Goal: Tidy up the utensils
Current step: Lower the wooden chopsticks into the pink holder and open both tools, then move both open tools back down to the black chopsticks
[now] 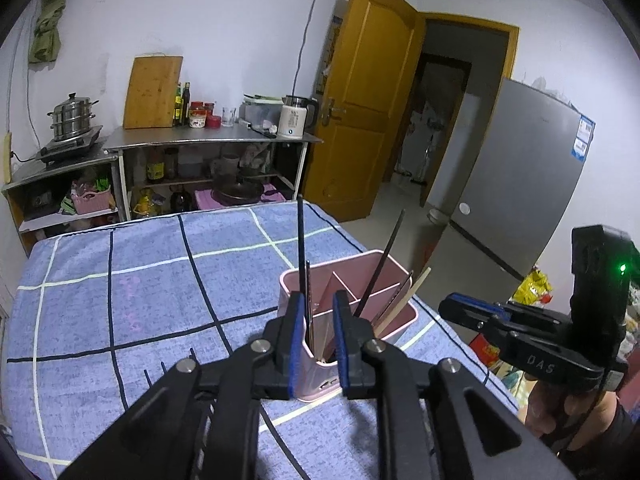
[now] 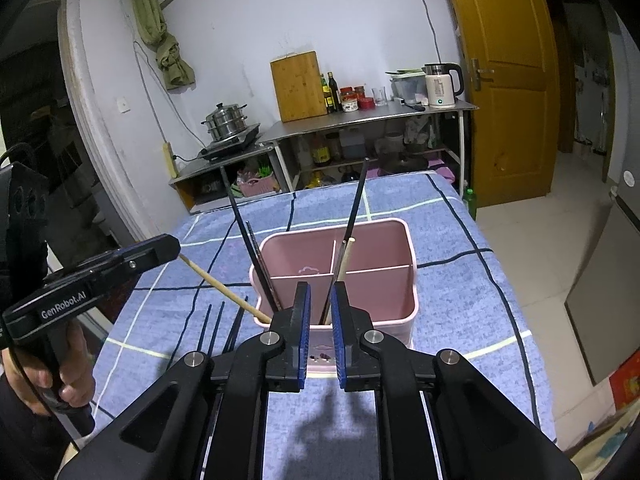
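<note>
A pink divided utensil holder [image 1: 394, 280] [image 2: 376, 240] stands on the blue checked cloth. Black chopsticks [image 1: 301, 248] [image 2: 244, 240] and a metal one stand in its near-left compartment; a black chopstick [image 2: 357, 200] and a pale wooden one [image 2: 349, 256] lean in another. In the right wrist view a wooden chopstick [image 2: 218, 283] runs from the tip of my left gripper [image 2: 168, 246] down into the holder. My left gripper [image 1: 316, 322] hovers over the holder's near-left corner, jaws slightly apart. My right gripper [image 2: 320, 312] is open and empty just before the holder; it also shows at right in the left wrist view [image 1: 452, 306].
Several black chopsticks [image 2: 218, 326] lie on the cloth left of the holder. Steel shelves [image 1: 208, 140] with a cutting board, bottles, kettle and steamer pot stand behind the table. A wooden door [image 1: 368, 92] and a grey fridge [image 1: 520, 176] are to the right.
</note>
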{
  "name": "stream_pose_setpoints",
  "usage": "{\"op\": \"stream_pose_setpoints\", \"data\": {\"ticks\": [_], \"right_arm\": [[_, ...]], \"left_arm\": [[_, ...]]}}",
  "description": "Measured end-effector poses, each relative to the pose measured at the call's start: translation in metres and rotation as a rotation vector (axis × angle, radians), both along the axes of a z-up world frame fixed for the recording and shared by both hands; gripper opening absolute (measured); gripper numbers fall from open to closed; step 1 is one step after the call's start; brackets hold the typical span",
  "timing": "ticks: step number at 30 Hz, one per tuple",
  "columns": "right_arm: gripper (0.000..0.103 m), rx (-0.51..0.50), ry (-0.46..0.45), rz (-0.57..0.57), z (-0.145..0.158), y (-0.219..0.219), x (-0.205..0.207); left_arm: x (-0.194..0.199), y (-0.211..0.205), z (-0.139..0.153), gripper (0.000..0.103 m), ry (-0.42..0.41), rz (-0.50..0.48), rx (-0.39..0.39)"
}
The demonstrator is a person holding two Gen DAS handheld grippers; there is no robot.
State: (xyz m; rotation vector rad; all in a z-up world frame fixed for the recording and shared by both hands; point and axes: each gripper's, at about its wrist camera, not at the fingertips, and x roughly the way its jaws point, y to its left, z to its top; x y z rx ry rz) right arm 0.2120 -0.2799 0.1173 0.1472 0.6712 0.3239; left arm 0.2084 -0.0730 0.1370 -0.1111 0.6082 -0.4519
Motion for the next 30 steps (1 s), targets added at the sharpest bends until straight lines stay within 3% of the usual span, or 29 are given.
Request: {"op": "stream_pose_setpoints", "data": {"ticks": [10, 14, 18, 23, 30], "right_arm": [[0.011, 0.018, -0.018, 0.038, 0.001, 0.016, -0.026], [0.011, 0.032, -0.018, 0.063, -0.002, 0.025, -0.036], [0.011, 0.060, -0.016, 0.087, -0.006, 0.033, -0.043], [0.011, 0.011, -0.043, 0.148, -0.010, 0.052, -0.053], [0.011, -0.012, -0.045, 0.208, -0.023, 0.074, -0.060]], "left_arm": [[-0.031, 0.030, -0.009, 0.018, 0.001, 0.044, -0.054], [-0.045, 0.045, -0.020, 0.026, 0.015, 0.075, -0.074], [-0.057, 0.056, -0.033, 0.026, 0.036, 0.097, -0.069], [-0.069, 0.069, -0.053, 0.032, 0.068, 0.119, -0.056], [-0.080, 0.081, -0.074, 0.033, 0.101, 0.154, -0.046]]}}
